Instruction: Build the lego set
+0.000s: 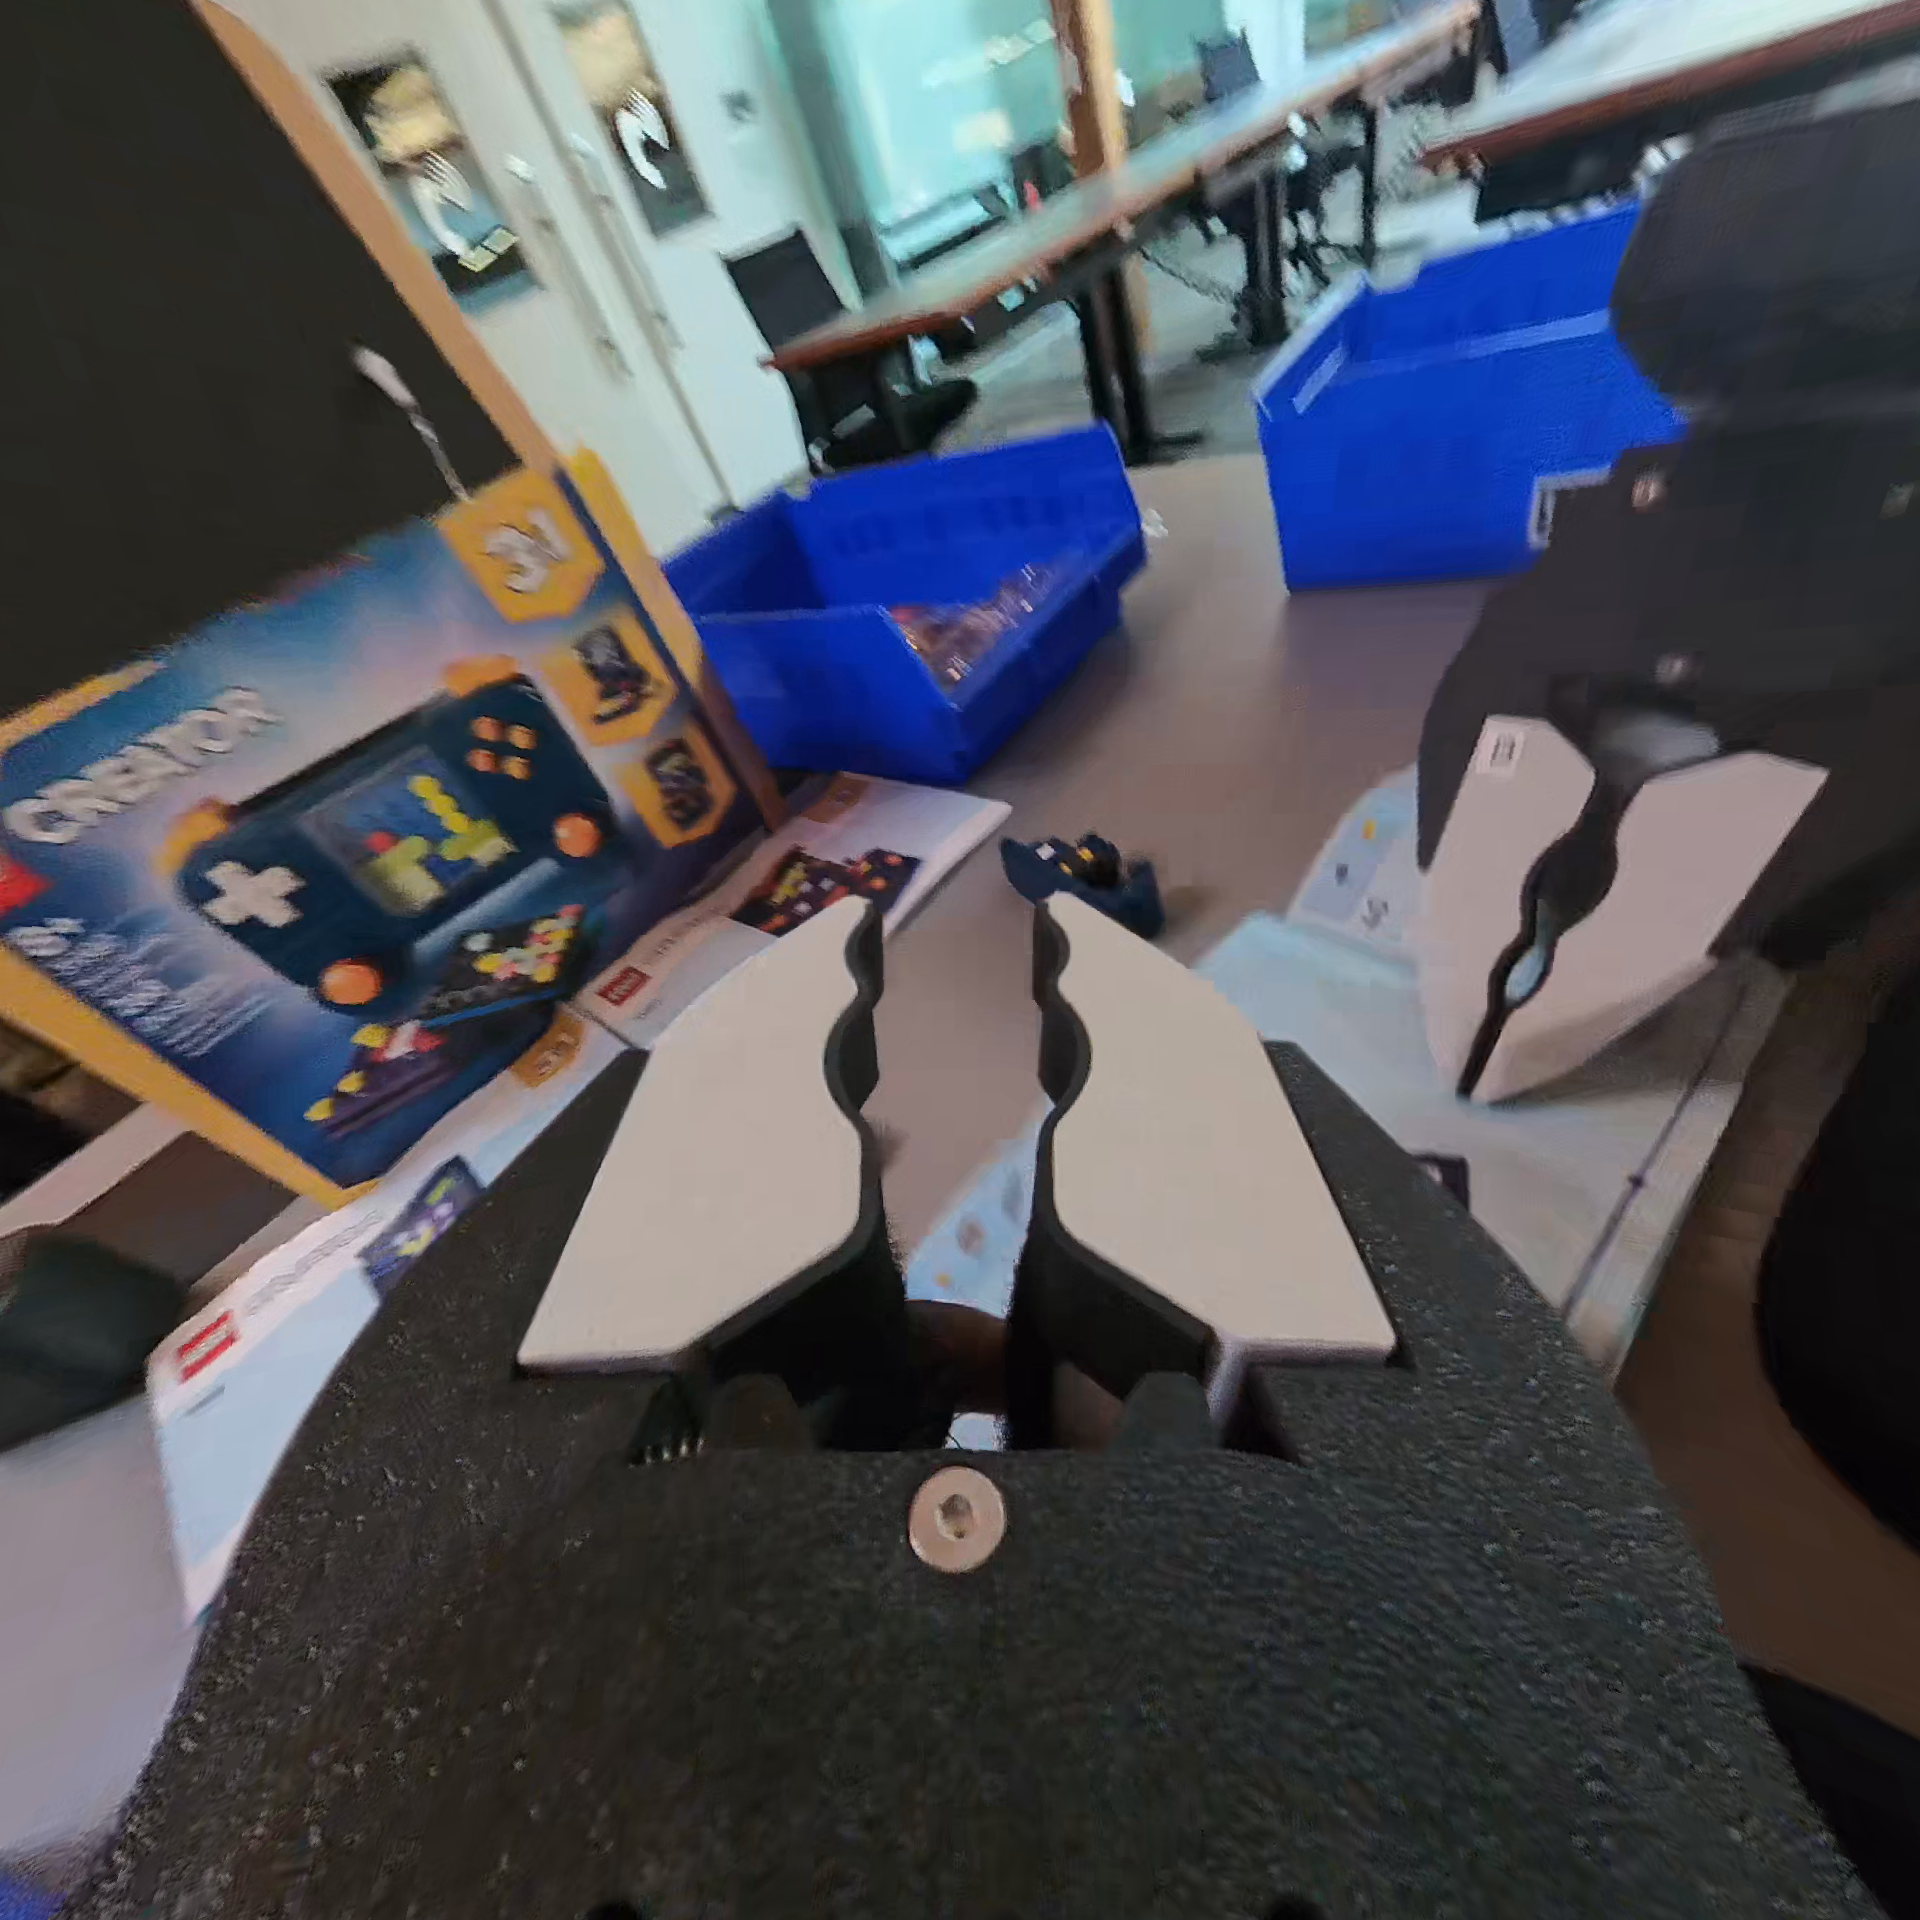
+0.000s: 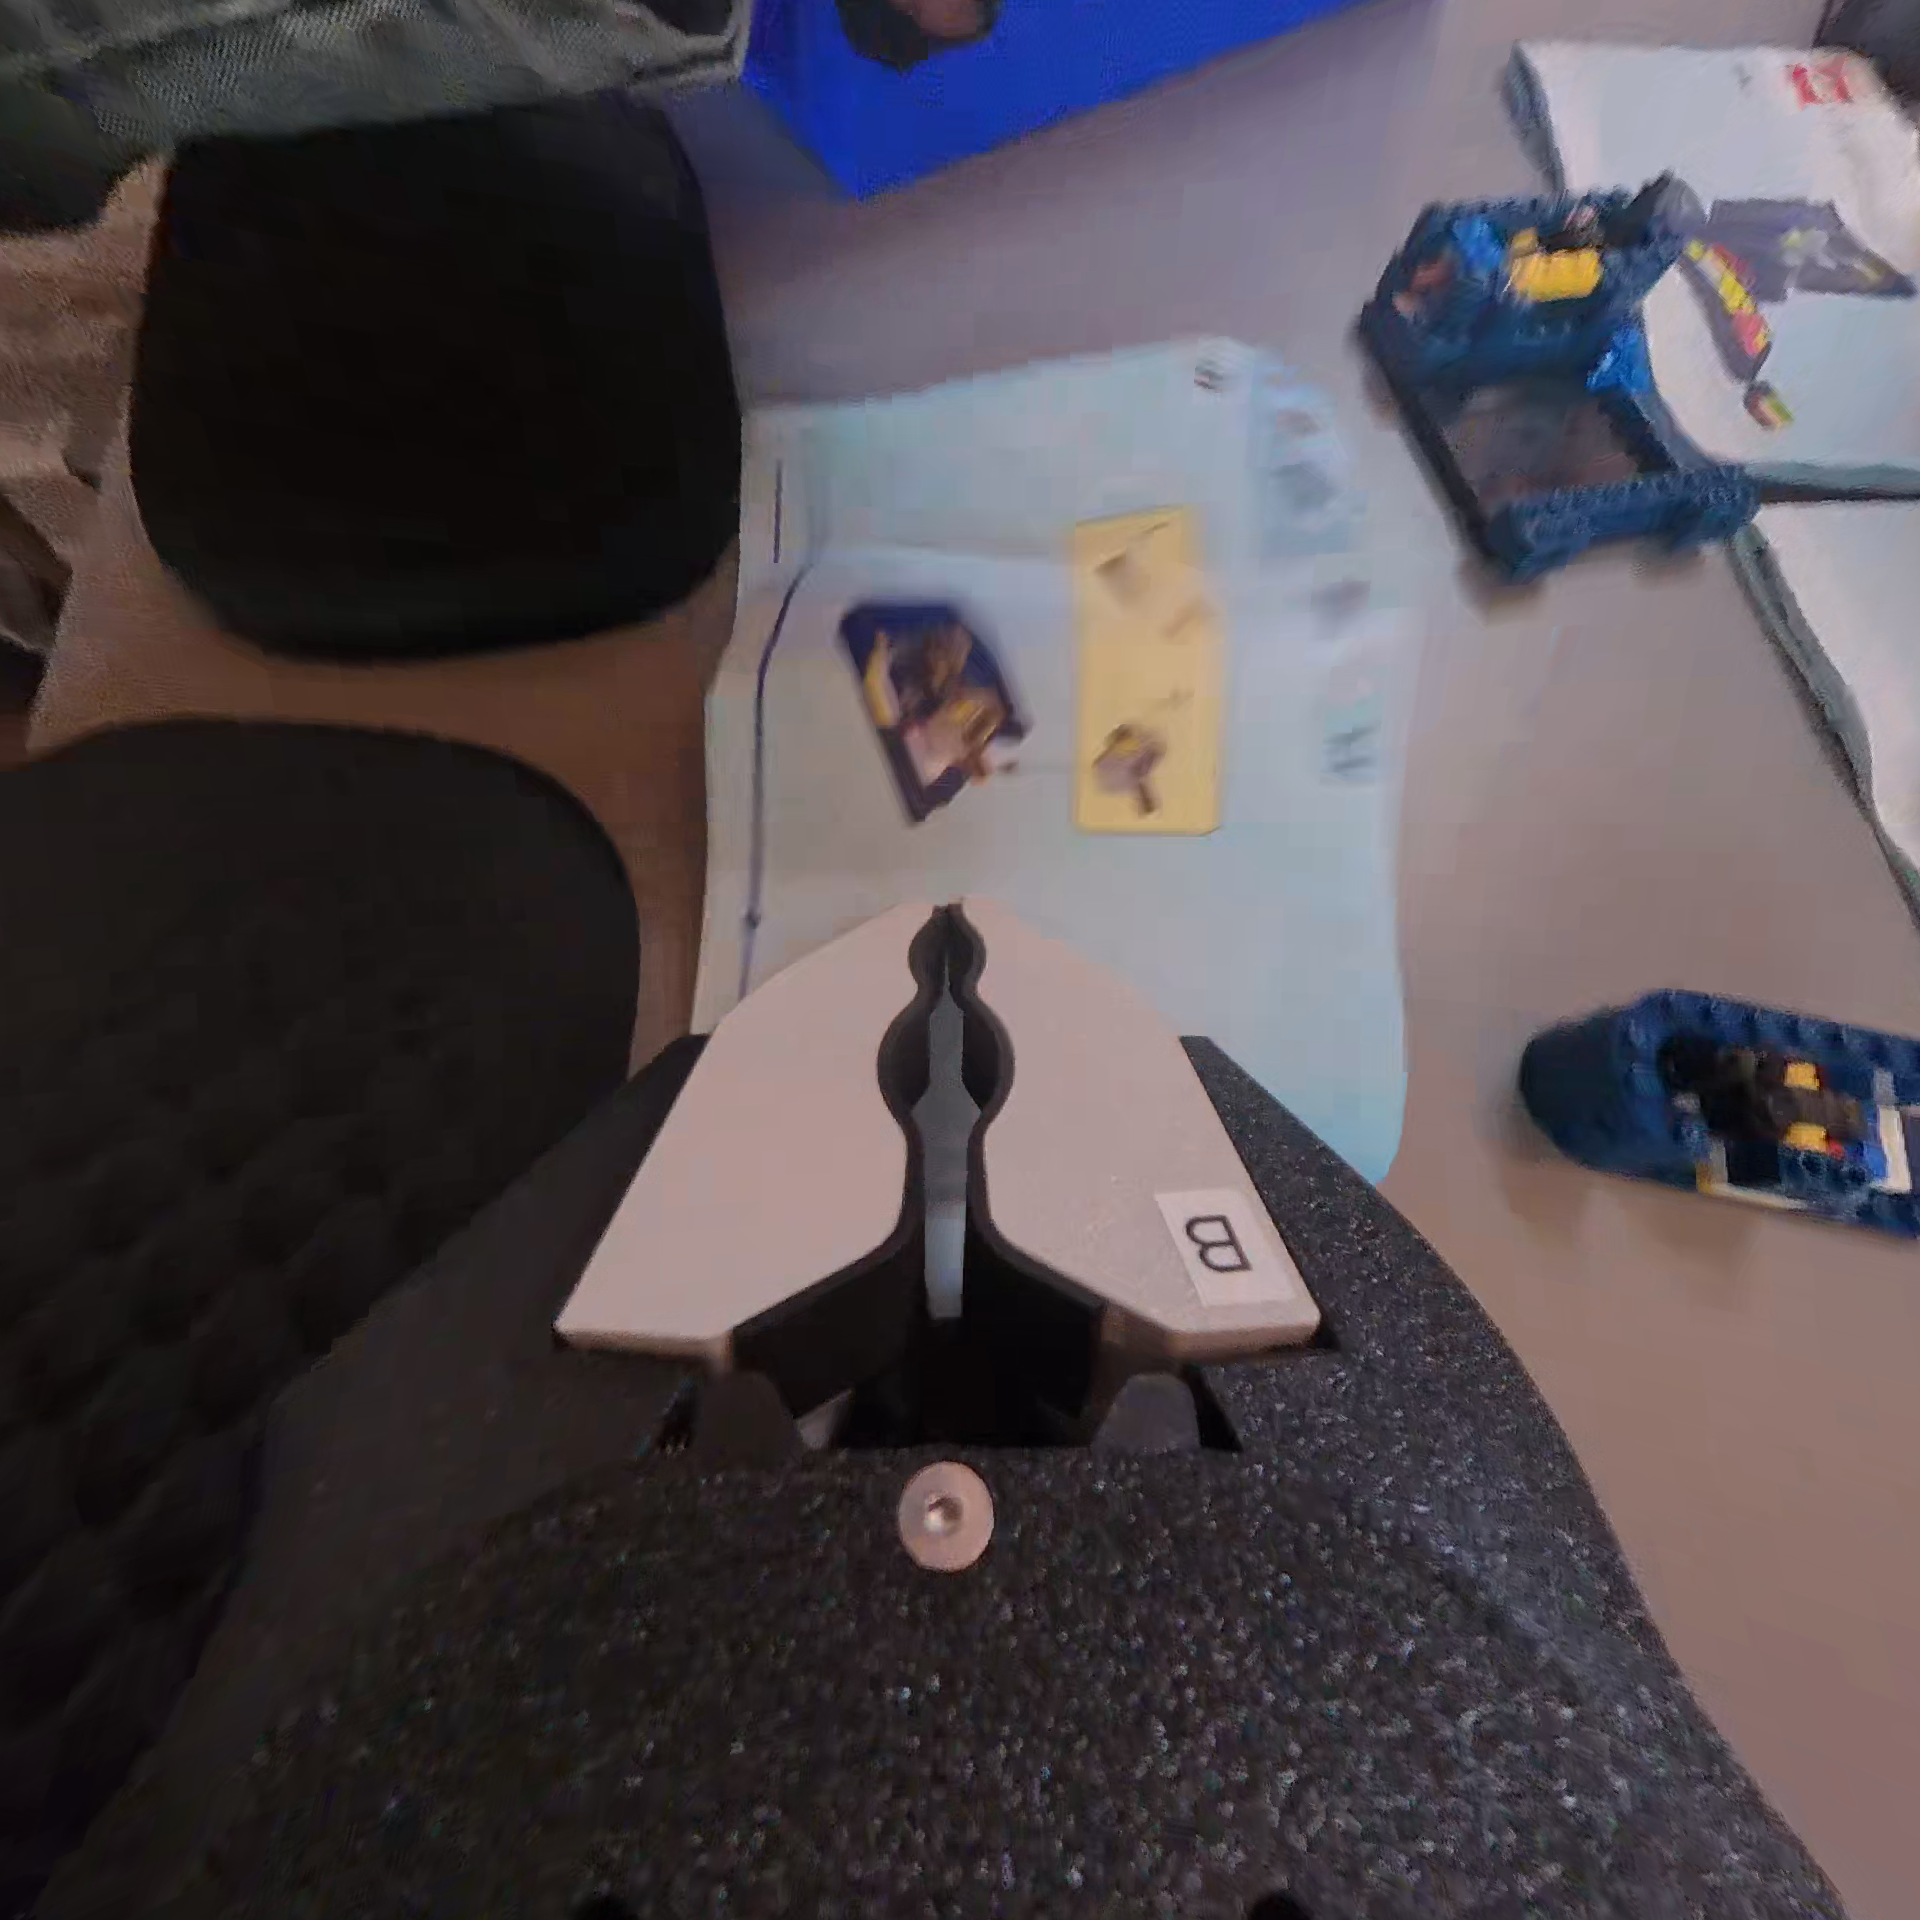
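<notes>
My left gripper (image 1: 956,914) is open and empty, held above the grey table (image 1: 1247,707). A small dark blue brick piece (image 1: 1091,878) lies on the table just beyond its right fingertip. My right gripper (image 2: 954,909) is shut, its tips meeting with nothing seen between them, above an open pale blue instruction booklet (image 2: 1039,623). It also shows in the left wrist view (image 1: 1475,1070), to the right, shut. In the right wrist view a dark blue brick frame (image 2: 1538,395) stands at the far right and a dark blue brick piece (image 2: 1714,1112) lies at the right.
A printed brick-set box (image 1: 312,831) leans at the left, with a closed booklet (image 1: 831,873) in front of it. Two blue bins (image 1: 935,623) (image 1: 1434,436) stand farther back. A black chair (image 2: 416,364) is at the table's edge. Another booklet (image 2: 1714,135) lies far right. The tips of one gripper are about 15 centimeters away from the tips of the other. Left tips and right tips are each some 15 centimeters from the dark blue brick piece (image 2: 1714,1112). Seen from the left wrist view (image 1: 1110,874) as well.
</notes>
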Demonstrator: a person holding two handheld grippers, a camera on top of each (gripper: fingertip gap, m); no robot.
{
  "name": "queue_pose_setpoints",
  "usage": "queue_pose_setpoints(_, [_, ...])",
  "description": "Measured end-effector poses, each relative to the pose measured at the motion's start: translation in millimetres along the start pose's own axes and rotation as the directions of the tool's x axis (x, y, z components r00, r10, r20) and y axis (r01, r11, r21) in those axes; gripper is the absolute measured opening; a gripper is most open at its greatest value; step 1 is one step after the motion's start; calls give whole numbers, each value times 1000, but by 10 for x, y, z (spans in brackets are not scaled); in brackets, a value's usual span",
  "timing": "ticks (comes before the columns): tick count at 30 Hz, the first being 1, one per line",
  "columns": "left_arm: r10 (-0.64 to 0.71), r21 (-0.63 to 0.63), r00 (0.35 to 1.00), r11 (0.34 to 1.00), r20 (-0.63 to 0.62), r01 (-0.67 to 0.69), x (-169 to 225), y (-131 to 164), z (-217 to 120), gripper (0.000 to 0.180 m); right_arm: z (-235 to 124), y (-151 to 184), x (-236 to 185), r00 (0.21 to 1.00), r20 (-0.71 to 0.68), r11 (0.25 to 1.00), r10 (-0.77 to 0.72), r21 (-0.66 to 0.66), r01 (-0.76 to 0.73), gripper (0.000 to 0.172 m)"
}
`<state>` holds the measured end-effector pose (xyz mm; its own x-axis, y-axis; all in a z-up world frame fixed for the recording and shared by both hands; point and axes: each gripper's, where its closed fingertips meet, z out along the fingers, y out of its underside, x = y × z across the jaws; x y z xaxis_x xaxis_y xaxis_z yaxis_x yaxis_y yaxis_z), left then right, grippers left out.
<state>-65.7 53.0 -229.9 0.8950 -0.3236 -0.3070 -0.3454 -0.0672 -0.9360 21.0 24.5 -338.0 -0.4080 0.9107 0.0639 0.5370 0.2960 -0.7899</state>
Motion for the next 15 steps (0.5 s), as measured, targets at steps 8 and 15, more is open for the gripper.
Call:
queue_pose_setpoints(8, [169, -172, 918, 955, -359, -243, 849, -44, -149, 18, -422, 40, 227, 993, 21, 992, 113, 60, -114, 0])
queue_pose_setpoints(15, [491, -142, 712, 765, -503, -628, 1651, 371, 479, 20, -191, 394, 171, 981, 113, 986, 156, -84, -147, 0])
